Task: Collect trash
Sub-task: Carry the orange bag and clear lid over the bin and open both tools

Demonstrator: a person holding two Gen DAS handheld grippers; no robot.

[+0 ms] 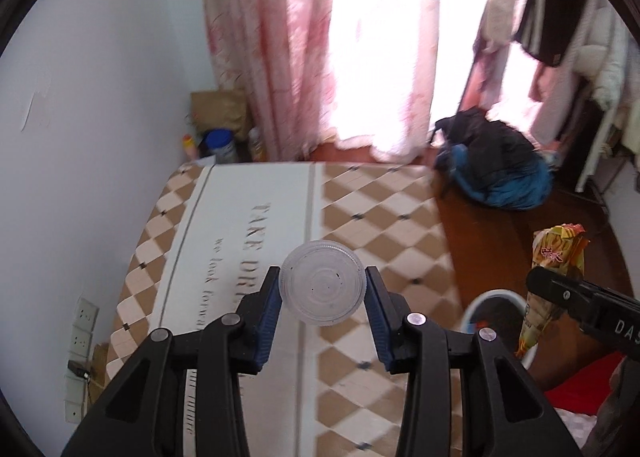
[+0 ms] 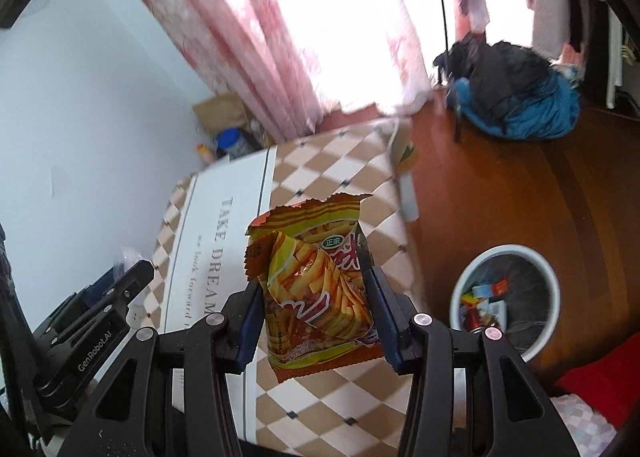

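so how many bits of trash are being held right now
2. A clear plastic lid sits between the left claw's fingers; an opened snack bag is in the right claw. More trash lies in the bin, partly hidden.

table [image 1: 360, 193] front | bin [image 2: 505, 299] on floor right of it | curtain [image 1: 280, 37] behind
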